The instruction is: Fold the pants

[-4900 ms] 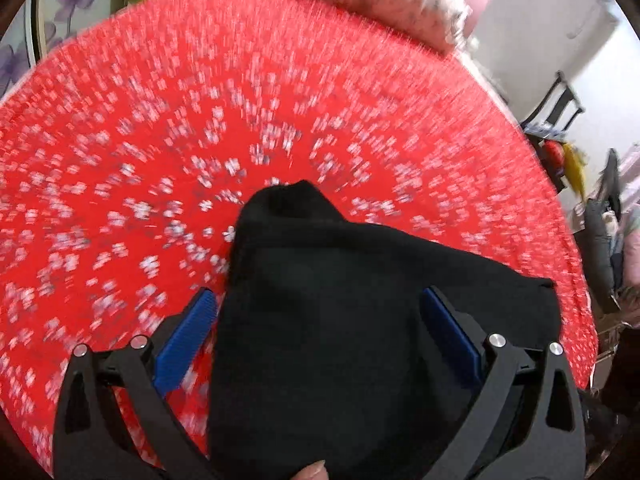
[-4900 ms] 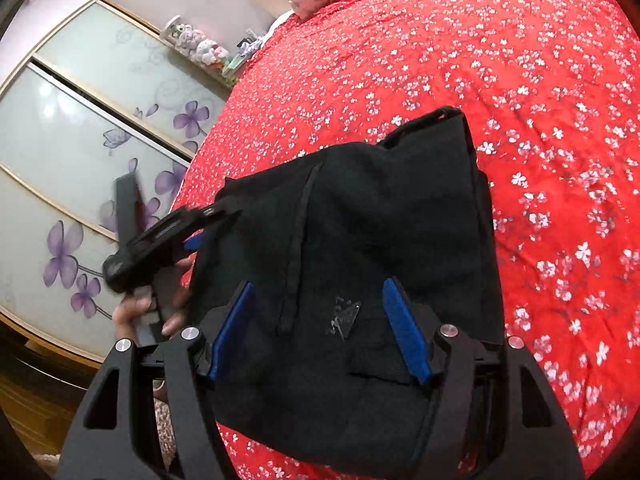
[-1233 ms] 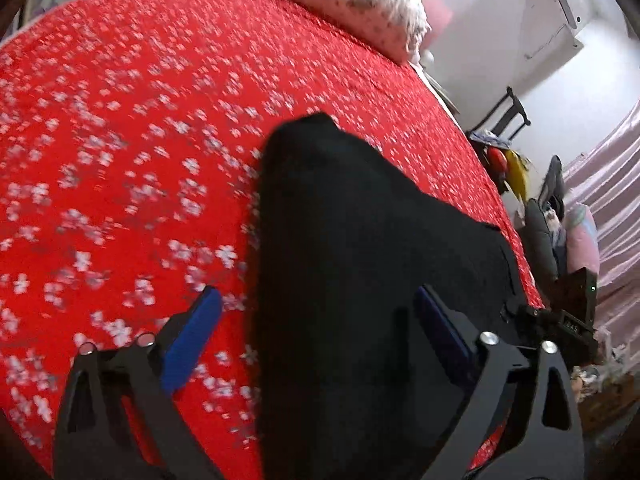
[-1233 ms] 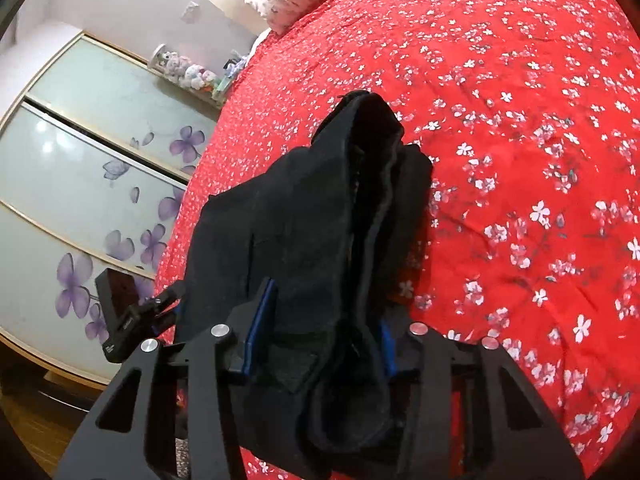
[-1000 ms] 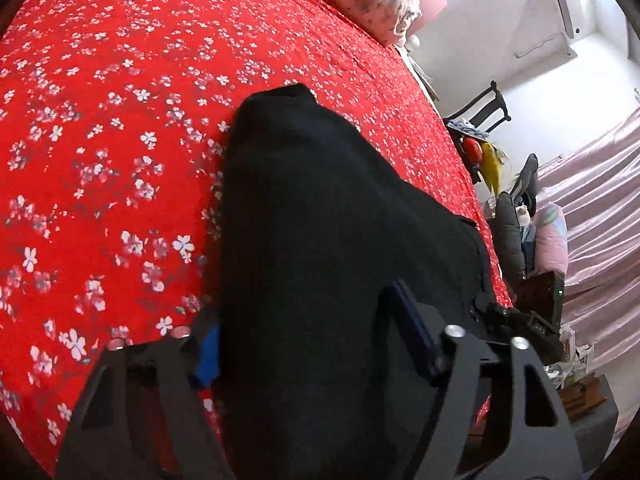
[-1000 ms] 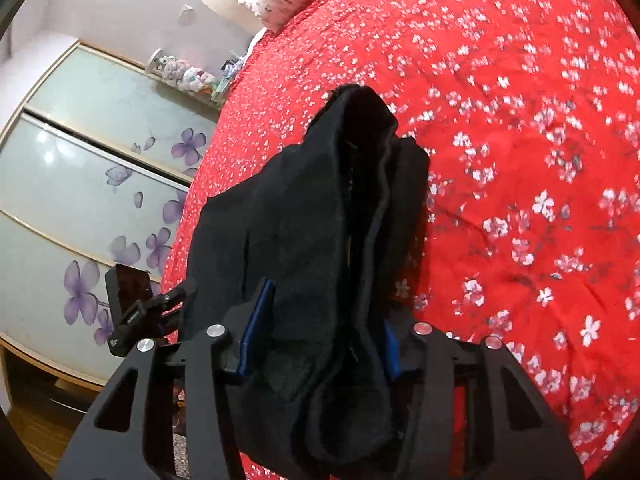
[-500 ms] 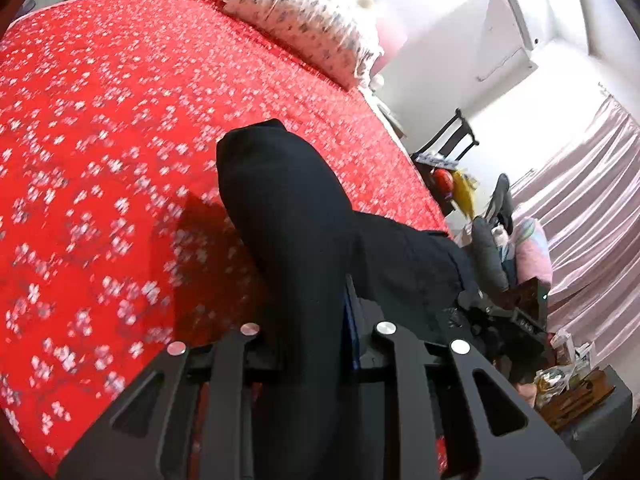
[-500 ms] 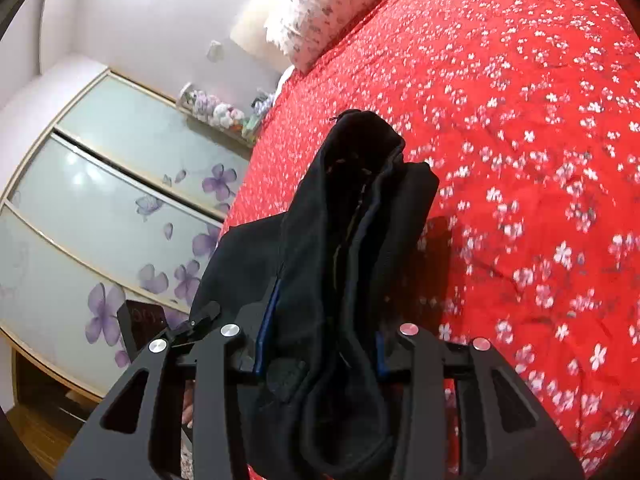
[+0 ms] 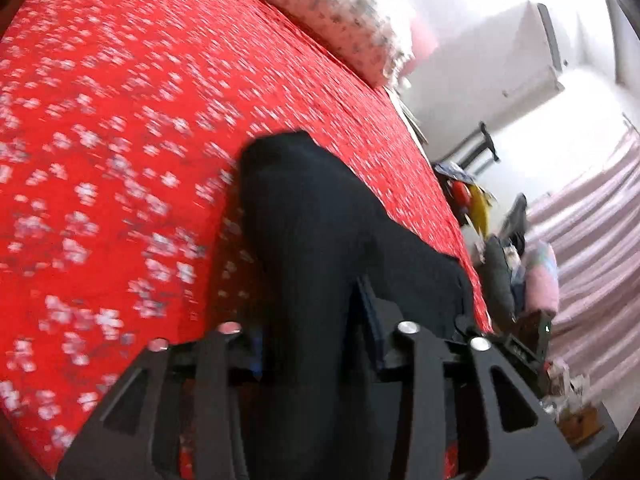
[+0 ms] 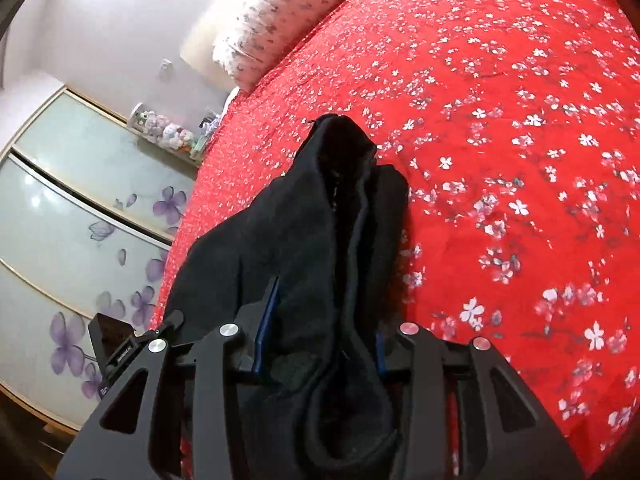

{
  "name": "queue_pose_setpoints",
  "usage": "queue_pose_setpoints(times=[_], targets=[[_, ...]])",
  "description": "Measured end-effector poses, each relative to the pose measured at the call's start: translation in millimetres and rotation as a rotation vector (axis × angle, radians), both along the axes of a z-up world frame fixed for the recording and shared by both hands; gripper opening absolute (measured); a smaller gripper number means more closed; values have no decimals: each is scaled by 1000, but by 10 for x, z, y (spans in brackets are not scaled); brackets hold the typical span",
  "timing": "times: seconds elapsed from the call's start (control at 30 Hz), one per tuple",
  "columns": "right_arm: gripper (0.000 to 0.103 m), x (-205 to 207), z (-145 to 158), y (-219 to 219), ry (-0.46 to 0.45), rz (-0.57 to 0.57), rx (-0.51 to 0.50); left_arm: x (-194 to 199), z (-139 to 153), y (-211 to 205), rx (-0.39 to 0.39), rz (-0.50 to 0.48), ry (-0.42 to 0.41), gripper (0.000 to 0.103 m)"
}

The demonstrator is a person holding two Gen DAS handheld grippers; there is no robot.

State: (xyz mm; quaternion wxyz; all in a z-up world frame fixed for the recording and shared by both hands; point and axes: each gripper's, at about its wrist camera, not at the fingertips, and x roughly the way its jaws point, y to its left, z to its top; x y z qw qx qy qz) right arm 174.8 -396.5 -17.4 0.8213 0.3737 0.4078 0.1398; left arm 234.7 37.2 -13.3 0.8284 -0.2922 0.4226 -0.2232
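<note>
1. The pants (image 9: 320, 240) are black and bunched into thick folds. Their near end is hidden behind the frames of both tools. The dark cloth shows almost no detail, and the left wrist view is blurred.
2. They lie along the near edge of the bed (image 9: 120, 120), with one rounded end reaching out over the red flowered cover. In the right wrist view the pants (image 10: 340, 220) show several stacked layers with deep creases between them.
3. The left hand-held gripper (image 9: 312, 332) has the cloth between its fingers. Its jaws have just been opening. The left blue pad is nearly buried in cloth, so I cannot tell whether the pads press.
4. The right hand-held gripper (image 10: 320, 340) is clenched on a thick bundle of the pants. Its jaws have just eased slightly wider, and both blue pads lie against the cloth.
5. A pillow (image 10: 280, 12) lies at the head of the bed.
6. A wardrobe (image 10: 80, 200) with purple flowers on its doors stands beside the bed.
</note>
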Motion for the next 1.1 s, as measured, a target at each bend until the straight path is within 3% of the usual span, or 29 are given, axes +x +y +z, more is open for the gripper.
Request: queue_pose_setpoints(times=[0.03,0.1,0.2,0.27,0.37,0.43,0.57,0.7,0.8,0.87,0.9,0.93,1.03,1.1], targets=[[56,-2,23,7,14,-6,-21,-35,49,58,23,41,-18,67],[70,-62,110,14,20,-47,-128,-146,166,217,54,138,-57,76],[71,-228,297,5,-18,-118,-227,-335,316,331,45,166,-120,77],[71,-398,520,34,-119,-142,-250,-486,450,236,56,98,-185,79],[71,-520,716,197,-224,-26,-141,-643,548,-69,63,-66,-238,87],[73,-525,681,330,-215,72,-59,-669,535,-275,97,-138,-234,88],[72,-320,306,492,-22,100,-71,-529,251,-506,233,-155,-107,87],[69,-285,207,367,-20,57,45,-548,194,-582,295,-135,-138,87],[70,-368,213,364,-54,45,50,-673,216,-639,334,-120,-207,88],[78,-472,306,377,-83,16,13,-865,303,-650,407,-90,-261,94],[87,-530,367,394,-104,7,-12,-988,349,-667,440,-80,-303,101],[90,-626,440,432,-135,-11,-68,-1178,397,-672,475,-66,-367,101],[91,-852,552,597,-191,-54,-252,-1623,430,-671,536,-35,-471,101],[92,-993,558,735,-210,-65,-330,-1792,412,-722,571,-33,-494,101]])
